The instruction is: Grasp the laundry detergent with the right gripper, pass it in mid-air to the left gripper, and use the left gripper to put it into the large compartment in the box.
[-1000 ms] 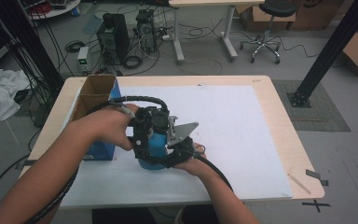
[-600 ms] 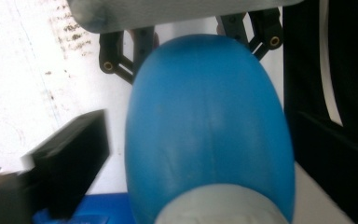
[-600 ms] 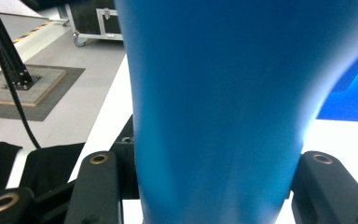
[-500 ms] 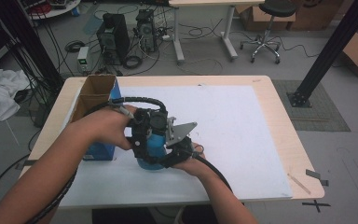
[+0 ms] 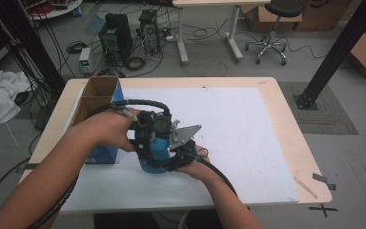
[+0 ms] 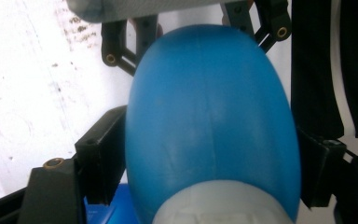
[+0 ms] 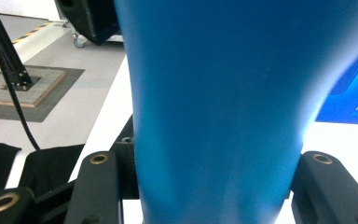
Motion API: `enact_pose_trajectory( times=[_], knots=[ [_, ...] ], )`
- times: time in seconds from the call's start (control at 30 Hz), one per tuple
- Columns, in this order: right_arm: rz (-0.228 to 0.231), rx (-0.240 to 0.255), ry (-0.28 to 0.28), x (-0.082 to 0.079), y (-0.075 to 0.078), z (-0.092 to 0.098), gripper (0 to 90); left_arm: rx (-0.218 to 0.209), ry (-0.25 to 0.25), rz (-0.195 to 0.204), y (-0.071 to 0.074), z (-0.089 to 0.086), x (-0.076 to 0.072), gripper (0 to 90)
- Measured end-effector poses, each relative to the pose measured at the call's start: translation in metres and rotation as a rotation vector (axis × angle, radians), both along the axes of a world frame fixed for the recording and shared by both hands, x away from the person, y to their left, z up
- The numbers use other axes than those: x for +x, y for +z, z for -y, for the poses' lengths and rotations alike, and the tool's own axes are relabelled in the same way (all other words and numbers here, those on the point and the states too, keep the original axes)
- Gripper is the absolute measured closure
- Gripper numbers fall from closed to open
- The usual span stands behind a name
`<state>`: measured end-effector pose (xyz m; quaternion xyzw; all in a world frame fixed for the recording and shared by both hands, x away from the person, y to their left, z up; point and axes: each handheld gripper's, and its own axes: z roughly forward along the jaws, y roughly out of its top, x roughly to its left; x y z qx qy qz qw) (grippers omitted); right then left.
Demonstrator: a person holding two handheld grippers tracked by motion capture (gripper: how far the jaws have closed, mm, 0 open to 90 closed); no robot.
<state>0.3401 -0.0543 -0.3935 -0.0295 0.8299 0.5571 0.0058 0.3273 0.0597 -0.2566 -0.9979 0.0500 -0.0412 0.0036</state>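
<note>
The table [image 5: 286, 119] is the biggest thing here, pale wood at the edges with one white sheet [image 5: 248, 133] covering most of its top; its near edge is cut off behind the person's two forearms. On the table's left side stands one open cardboard box with blue sides [image 5: 97, 102], and its lower part is hidden by the left hand [image 5: 107, 131].

Between the hands, toward the front of the sheet, there is one blue bottle [image 5: 155, 152]. From above I can see little of it, since both grippers crowd over and around it and only a rounded blue patch shows. Whether it rests on the sheet or is lifted, I cannot tell.

In the left gripper view the bottle is a smooth, bulging, glossy blue body narrowing to a whitish ribbed band at the bottom edge, which is cut off. The left gripper [image 6: 200, 163] has its two black jaws pressed against the bottle's sides, clenched on it. In the right gripper view the blue body fills the middle, blurred and very close, its top and bottom out of frame. The right gripper [image 7: 205, 186] likewise grips it, one jaw touching each side.
</note>
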Motion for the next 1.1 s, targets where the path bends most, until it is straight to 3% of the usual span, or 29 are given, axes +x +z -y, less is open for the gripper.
enact_pose_trajectory(
  times=[0.63,1.1],
  knots=[
    [0.006,0.005,0.0,0.0002,-0.0013,-0.0001,46.0,0.01,-0.005,-0.006,-0.0002,-0.0007,-0.0005,33.8],
    [0.005,0.004,-0.001,0.0011,-0.0019,-0.0008,46.1,0.014,-0.004,0.018,-0.0012,0.0001,-0.0013,34.8]
  ],
)
